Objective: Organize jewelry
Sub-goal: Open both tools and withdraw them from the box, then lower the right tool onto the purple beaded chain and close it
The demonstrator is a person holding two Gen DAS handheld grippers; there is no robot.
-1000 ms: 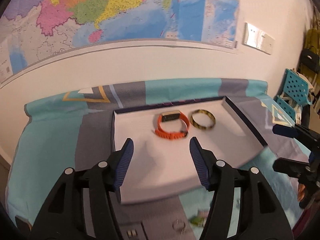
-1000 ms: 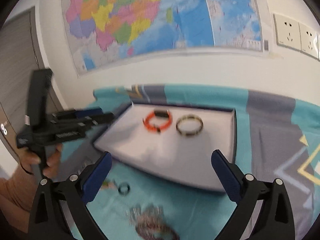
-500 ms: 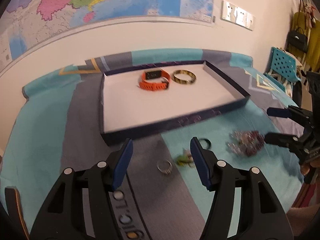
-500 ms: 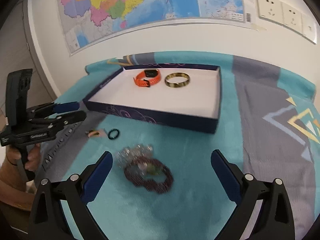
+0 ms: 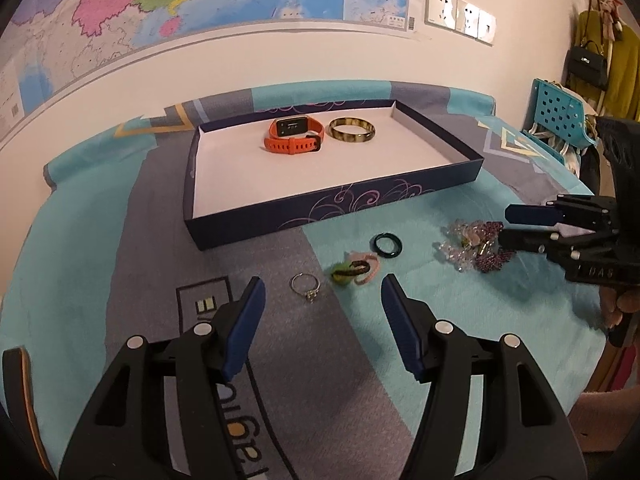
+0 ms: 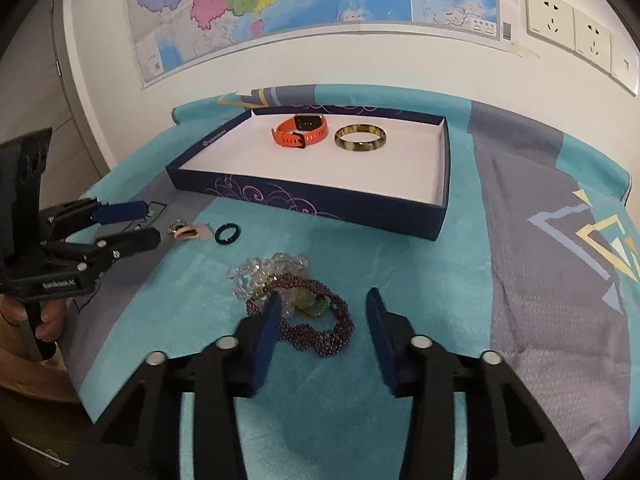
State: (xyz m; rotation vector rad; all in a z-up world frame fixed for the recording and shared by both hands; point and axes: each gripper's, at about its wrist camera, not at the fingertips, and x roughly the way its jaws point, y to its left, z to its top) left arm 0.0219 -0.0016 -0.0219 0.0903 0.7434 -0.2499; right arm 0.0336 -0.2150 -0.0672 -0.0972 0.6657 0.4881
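Looking along your left hand-held gripper (image 5: 322, 296), you hold it with its fingers spread wide and nothing between them, over the cloth-covered desk (image 5: 100, 248) in front of the tray (image 5: 332, 210). A silver ring (image 5: 306, 286) lies just ahead of its fingertips, a small tangle (image 5: 356, 270) and a dark ring (image 5: 387, 245) nearer the tray. Inside the tray, near its far wall, the watch (image 5: 295, 136) lies just beside the bangle (image 5: 352, 130).

In the right view, your right hand-held gripper (image 6: 322, 314) is also wide and carries nothing, with the bead pile (image 6: 294, 300) right at its fingertips, well in front of the tray (image 6: 320, 204). The watch (image 6: 302, 130) and bangle (image 6: 360, 138) sit by the tray's far wall.
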